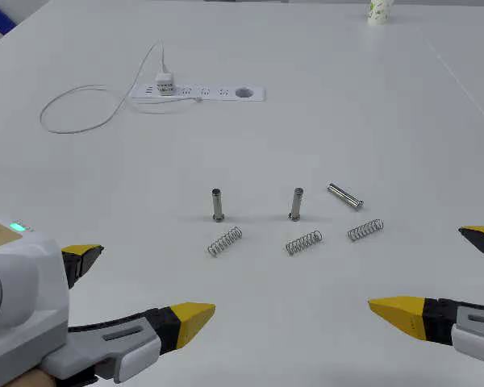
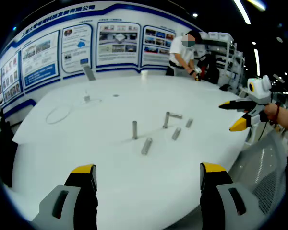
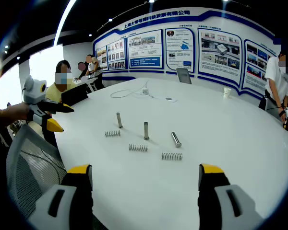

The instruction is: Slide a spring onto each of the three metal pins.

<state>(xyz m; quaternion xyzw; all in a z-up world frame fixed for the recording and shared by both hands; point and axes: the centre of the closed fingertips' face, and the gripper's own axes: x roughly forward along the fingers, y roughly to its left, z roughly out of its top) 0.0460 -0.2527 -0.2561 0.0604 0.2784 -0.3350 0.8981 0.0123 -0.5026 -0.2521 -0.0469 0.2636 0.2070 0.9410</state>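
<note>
Three springs (image 1: 304,242) were seen lying on the counter (image 1: 371,121), each just before a pin (image 1: 296,204). Both the left claw (image 1: 141,282) and the right claw (image 1: 431,270) were held spread and empty, apart from them.

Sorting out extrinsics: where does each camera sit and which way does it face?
Head view: on the headset, looking forward and down at the table, three pins and three springs; left gripper and right gripper at the bottom corners.
Left gripper view: on the left gripper, facing across the table; own open jaws below, right gripper and its hand at right.
Right gripper view: mirrored, left gripper at left.
Shared by all: pins and springs.
</note>
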